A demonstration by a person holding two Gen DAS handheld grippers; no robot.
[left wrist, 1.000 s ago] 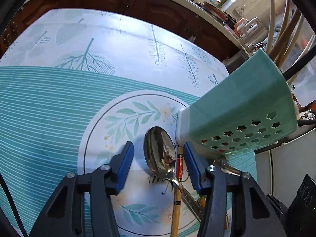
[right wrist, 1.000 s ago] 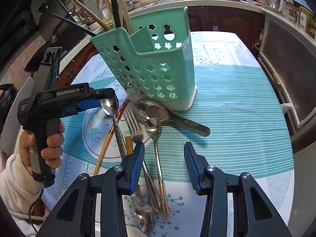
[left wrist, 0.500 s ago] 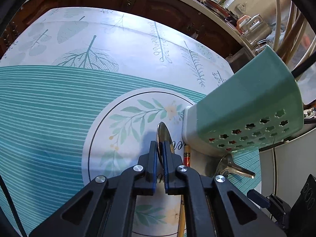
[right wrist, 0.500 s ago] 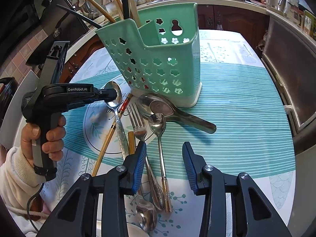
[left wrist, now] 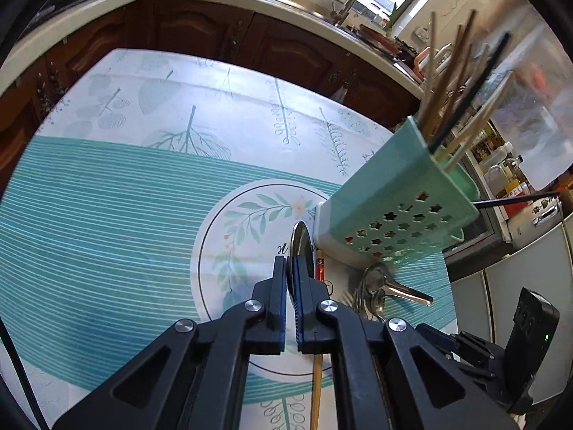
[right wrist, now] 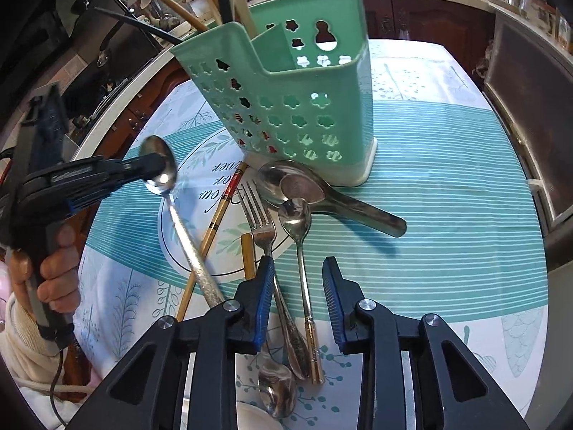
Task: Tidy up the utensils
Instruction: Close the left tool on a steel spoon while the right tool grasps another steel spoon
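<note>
Comparing with a second ago, one item is found changed: the long-handled spoon (right wrist: pixel 168 193), then lying flat on the tablecloth (right wrist: pixel 447 236) between open jaws, is now clamped by its bowl in the left gripper (left wrist: pixel 290 268), whose blue pads are closed tight on it. In the right wrist view the spoon is seen lifted at the bowl end and slanting down, its handle running towards the near edge of the cloth; whether the handle tip is clear of the cloth cannot be told. The green utensil holder (right wrist: pixel 308 107) is recorded standing upright just beyond the pile, with chopsticks already in its rear compartment and its front compartment showing empty from this angle. Left lying on the cloth: a fork (right wrist: pixel 263 229), a gold-handled spoon (right wrist: pixel 299 236), a broad ladle-like spoon (right wrist: pixel 315 193) close against the holder's base, loose chopsticks (right wrist: pixel 222 211) and a small spoon (right wrist: pixel 277 387) at the near edge. The right gripper (right wrist: pixel 298 301) is held over the fork and gold-handled spoon with its jaws closing; both handles lie between the pads, which do not yet press on either. One utensil is judged secured for transfer to the holder, a second pick is judged under way, and most of the sorting remains.
</note>
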